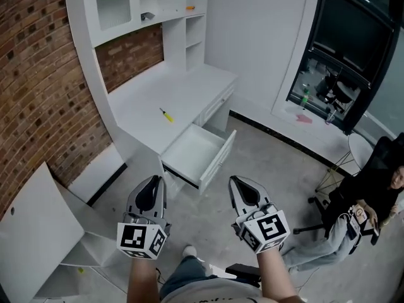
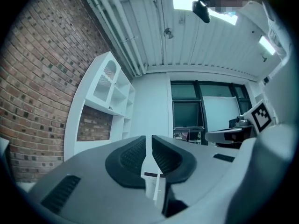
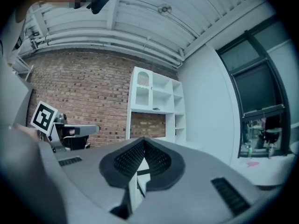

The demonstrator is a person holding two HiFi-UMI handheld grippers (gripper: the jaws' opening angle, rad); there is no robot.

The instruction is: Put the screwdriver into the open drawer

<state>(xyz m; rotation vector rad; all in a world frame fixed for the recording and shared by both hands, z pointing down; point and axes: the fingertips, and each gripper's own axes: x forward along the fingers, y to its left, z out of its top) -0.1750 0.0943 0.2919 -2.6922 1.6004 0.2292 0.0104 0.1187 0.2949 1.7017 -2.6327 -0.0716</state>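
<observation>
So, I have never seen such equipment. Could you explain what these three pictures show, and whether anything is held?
A person holds a two-fingered tool in each hand: the left gripper and the right gripper. The head view looks down from the person's head; the other two views ride on the grippers. A small yellow screwdriver lies on the white desk, near its open white drawer. Nothing is held: the left fingers stand slightly apart, the right fingers are together.
</observation>
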